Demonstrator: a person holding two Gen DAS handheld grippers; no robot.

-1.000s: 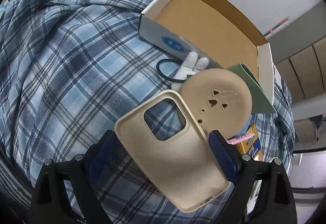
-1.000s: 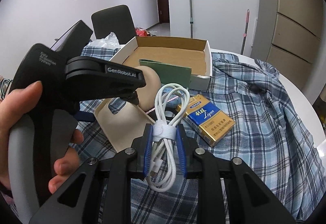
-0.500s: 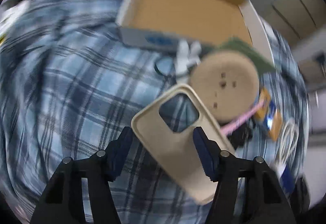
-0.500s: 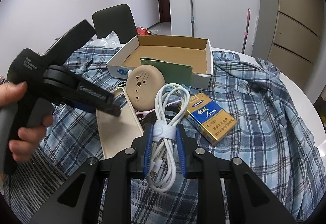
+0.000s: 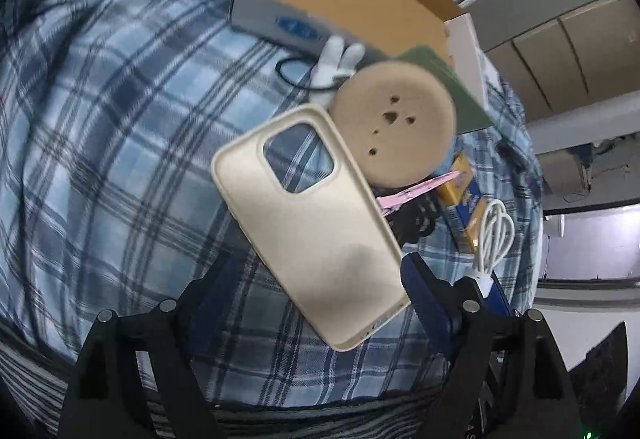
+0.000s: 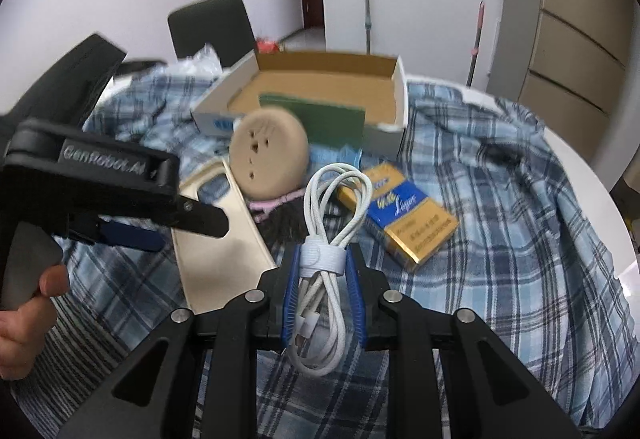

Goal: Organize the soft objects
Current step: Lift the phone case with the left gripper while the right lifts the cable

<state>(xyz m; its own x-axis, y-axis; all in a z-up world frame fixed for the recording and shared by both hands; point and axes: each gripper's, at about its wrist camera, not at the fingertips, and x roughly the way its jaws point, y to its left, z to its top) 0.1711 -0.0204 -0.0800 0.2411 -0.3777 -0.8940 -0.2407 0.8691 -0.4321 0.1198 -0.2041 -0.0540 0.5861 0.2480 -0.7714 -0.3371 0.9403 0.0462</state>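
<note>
The box (image 6: 320, 95) is empty, so nothing is sorted yet. The right tool (image 6: 322, 291) pinches the white cable (image 6: 334, 199). The left tool (image 5: 316, 279) is opening around the phone case (image 5: 308, 215), which lies on the table beside the round sponge (image 5: 394, 131).

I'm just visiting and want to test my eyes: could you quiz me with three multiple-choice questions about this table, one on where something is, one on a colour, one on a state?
1. Where does the green card lean?
A. on the box's front wall
B. on the chair
C. under the phone case

2. What colour is the cable?
A. black
B. white
C. pink

3. How is the box?
A. taped shut
B. open on top
C. crushed

Answers:
1 A: it rests against the wall.
2 B: its loops show white.
3 B: its brown inside shows.
</note>
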